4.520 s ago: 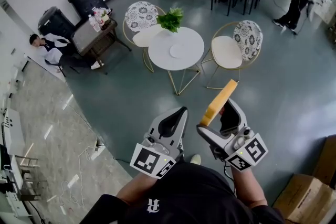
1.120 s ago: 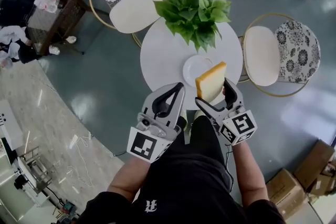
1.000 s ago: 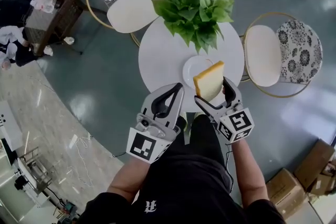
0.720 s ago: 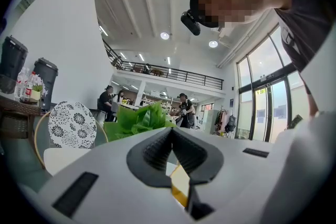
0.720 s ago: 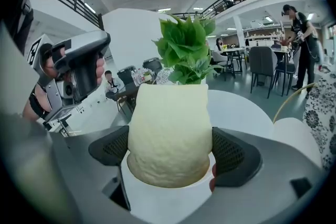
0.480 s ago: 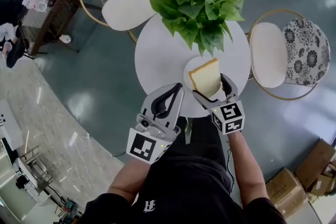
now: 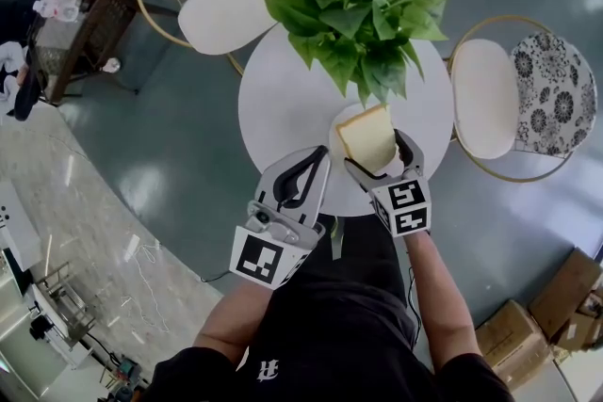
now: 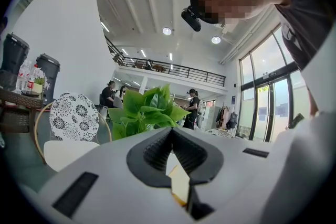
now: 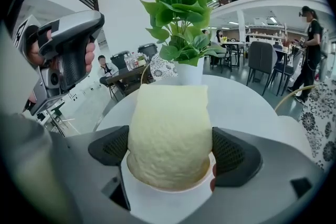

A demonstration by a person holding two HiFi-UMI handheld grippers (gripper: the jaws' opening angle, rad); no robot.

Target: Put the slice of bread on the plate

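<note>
The soft yellow slice of bread (image 7: 367, 135), squeezed tight in my right claw (image 7: 378, 157), has come down over the small white round plate (image 7: 336, 127), so letting go comes next.

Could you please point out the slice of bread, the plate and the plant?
slice of bread (image 9: 169, 134): right gripper view, centre of its face
plate (image 7: 336, 120): head view, left rim
plant (image 7: 363, 9): head view, leaves
</note>
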